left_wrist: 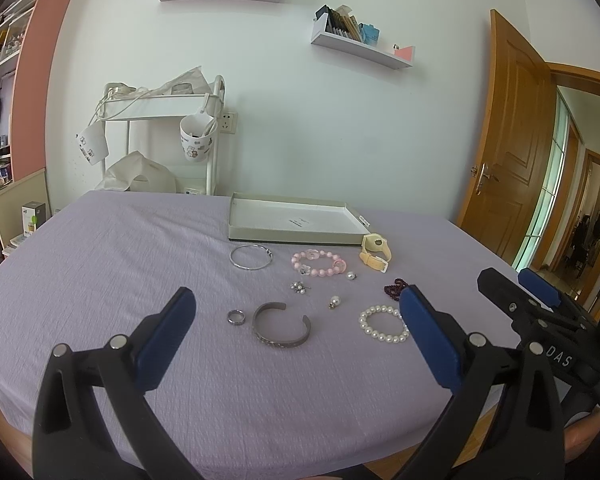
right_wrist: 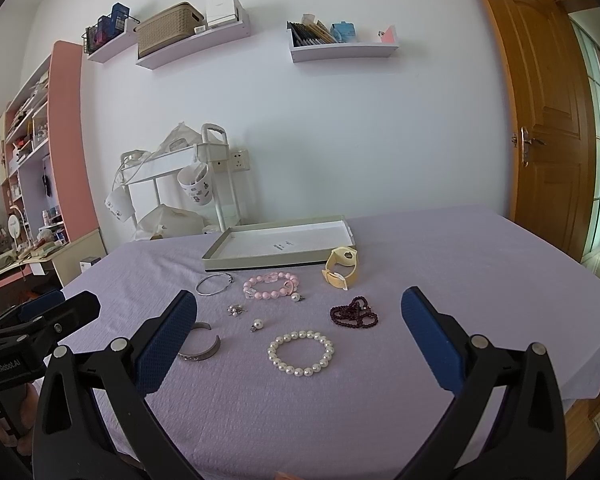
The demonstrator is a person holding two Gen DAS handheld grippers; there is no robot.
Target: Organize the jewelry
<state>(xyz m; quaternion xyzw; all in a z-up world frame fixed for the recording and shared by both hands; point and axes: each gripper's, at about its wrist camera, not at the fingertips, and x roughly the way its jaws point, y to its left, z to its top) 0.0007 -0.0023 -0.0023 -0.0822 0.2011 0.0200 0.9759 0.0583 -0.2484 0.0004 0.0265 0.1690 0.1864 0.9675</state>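
Observation:
Jewelry lies spread on the lilac cloth in front of a shallow grey box lid (left_wrist: pixel 260 236) (right_wrist: pixel 224 260). A silver cuff (left_wrist: pixel 282 330) (right_wrist: pixel 204 350) and a small ring (left_wrist: pixel 236 317) lie nearest my left gripper (left_wrist: pixel 298 300), which is open above the cloth. A white pearl bracelet (left_wrist: pixel 382 324) (right_wrist: pixel 300 352) lies in front of my right gripper (right_wrist: pixel 298 300), also open and empty. Farther back lie a thin silver bangle (left_wrist: pixel 251 257) (right_wrist: pixel 214 284), a pink bead bracelet (left_wrist: pixel 318 264) (right_wrist: pixel 271 286), a yellow watch (left_wrist: pixel 375 255) (right_wrist: pixel 342 268), dark red beads (right_wrist: pixel 354 312) and small earrings (left_wrist: pixel 334 302) (right_wrist: pixel 257 324).
The table (left_wrist: pixel 100 260) ends at a wooden edge close below both grippers. A white trolley (left_wrist: pixel 160 120) with a hanging cup stands behind the table against the wall. An open wooden door (right_wrist: pixel 548 120) is at the right, and shelves fill the left side.

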